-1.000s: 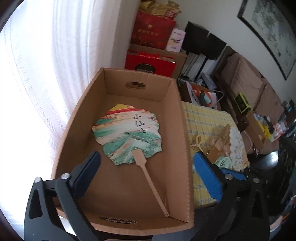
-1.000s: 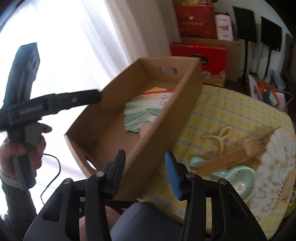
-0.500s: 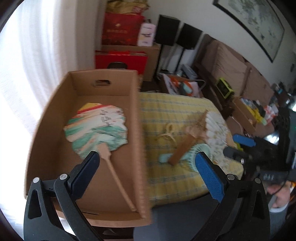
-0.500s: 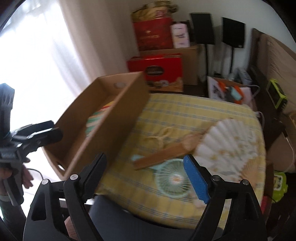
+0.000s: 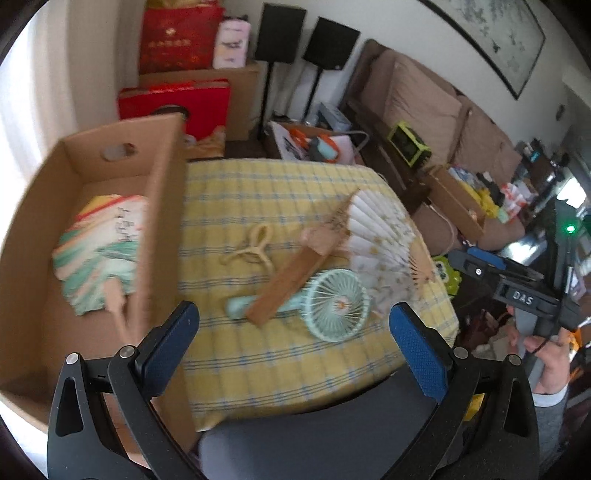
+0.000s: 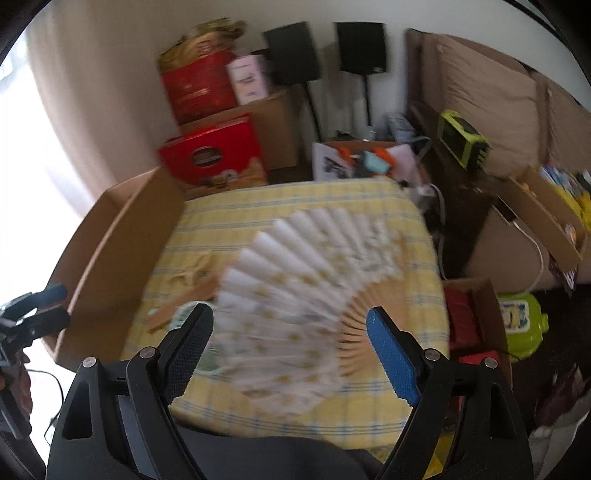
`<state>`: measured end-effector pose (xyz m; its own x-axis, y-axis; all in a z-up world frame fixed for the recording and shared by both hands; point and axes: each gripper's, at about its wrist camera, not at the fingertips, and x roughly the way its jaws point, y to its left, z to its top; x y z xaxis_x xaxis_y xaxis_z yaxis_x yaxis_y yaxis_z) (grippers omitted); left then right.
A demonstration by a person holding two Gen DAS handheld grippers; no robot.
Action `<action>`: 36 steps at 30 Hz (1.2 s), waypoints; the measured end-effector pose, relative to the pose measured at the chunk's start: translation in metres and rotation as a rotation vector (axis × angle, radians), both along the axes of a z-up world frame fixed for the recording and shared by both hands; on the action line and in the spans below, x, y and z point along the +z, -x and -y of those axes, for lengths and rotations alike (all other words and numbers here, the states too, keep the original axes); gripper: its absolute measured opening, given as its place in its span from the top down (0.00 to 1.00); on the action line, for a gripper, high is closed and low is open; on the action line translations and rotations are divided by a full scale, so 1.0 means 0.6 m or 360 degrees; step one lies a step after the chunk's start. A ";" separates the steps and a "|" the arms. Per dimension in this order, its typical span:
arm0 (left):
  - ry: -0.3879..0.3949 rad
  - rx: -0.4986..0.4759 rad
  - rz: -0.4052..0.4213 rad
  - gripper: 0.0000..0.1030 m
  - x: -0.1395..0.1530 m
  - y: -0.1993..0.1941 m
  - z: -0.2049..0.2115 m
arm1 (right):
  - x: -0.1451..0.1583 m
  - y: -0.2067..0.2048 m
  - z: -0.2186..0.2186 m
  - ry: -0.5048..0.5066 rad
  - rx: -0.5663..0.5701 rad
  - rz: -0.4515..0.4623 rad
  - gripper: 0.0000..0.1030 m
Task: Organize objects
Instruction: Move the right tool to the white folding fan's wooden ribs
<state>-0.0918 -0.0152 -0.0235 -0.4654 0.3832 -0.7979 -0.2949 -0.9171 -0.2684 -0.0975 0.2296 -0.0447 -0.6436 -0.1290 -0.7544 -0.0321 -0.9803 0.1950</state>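
Note:
A cardboard box stands on the left of the yellow checked table, with a painted round fan lying flat inside. On the cloth lie an open white folding fan, a teal handheld electric fan, a shut wooden folding fan across it, and a cream clip. My left gripper hovers open above the table's near edge, nothing between its fingers. My right gripper is open above the blurred white folding fan, apart from it.
Red gift boxes and black speakers stand behind the table. A sofa and an open carton of small items fill the right side. Grey fabric lies just below the table's near edge.
Both views have swung right, from the box toward the table's fans. The right jaws have spread wider. The painted fan stays in the box.

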 end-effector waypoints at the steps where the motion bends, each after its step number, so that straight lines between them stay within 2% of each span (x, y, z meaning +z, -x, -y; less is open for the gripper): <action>1: -0.0009 -0.0012 0.0012 0.00 -0.007 0.004 -0.011 | -0.005 -0.001 -0.013 0.0004 -0.0027 0.0003 0.16; 10: -0.0079 -0.0055 0.0122 0.00 -0.049 0.055 -0.090 | -0.062 -0.013 -0.117 0.0114 -0.0221 0.0069 0.17; 13: -0.0101 -0.0078 0.0145 0.00 -0.060 0.075 -0.113 | -0.082 -0.009 -0.142 0.0177 -0.0256 0.0095 0.20; 15: -0.0103 -0.0091 0.0154 0.00 -0.067 0.087 -0.128 | -0.096 -0.007 -0.160 0.0244 -0.0273 0.0113 0.26; 17: -0.0091 -0.0106 0.0155 0.01 -0.071 0.098 -0.142 | -0.110 -0.007 -0.171 0.0315 -0.0288 0.0132 0.41; 19: -0.0080 -0.0120 0.0159 0.05 -0.075 0.108 -0.154 | -0.124 -0.005 -0.181 0.0388 -0.0291 0.0146 0.48; 23: -0.0063 -0.0167 0.0186 0.09 -0.084 0.126 -0.177 | -0.142 0.003 -0.195 0.0456 -0.0294 0.0155 0.49; 25: -0.0051 -0.0185 0.0204 0.16 -0.090 0.132 -0.186 | -0.148 0.007 -0.197 0.0472 -0.0290 0.0161 0.49; 28: -0.0052 -0.0210 0.0231 0.24 -0.101 0.140 -0.195 | -0.150 0.010 -0.196 0.0468 -0.0270 0.0148 0.55; 30: -0.0067 -0.0215 0.0247 0.25 -0.107 0.144 -0.198 | -0.151 0.013 -0.194 0.0469 -0.0257 0.0145 0.56; 32: -0.0103 -0.0211 0.0262 0.26 -0.113 0.149 -0.199 | -0.154 0.018 -0.194 0.0491 -0.0247 0.0142 0.62; 36: -0.0172 -0.0191 0.0306 0.31 -0.125 0.160 -0.196 | -0.160 0.030 -0.200 0.0508 -0.0235 0.0140 0.68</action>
<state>-0.1875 0.1022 -0.0983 -0.2550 0.5145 -0.8187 -0.3340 -0.8415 -0.4247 -0.1152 0.3494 -0.1409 -0.6075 -0.2774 -0.7443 -0.1992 -0.8539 0.4809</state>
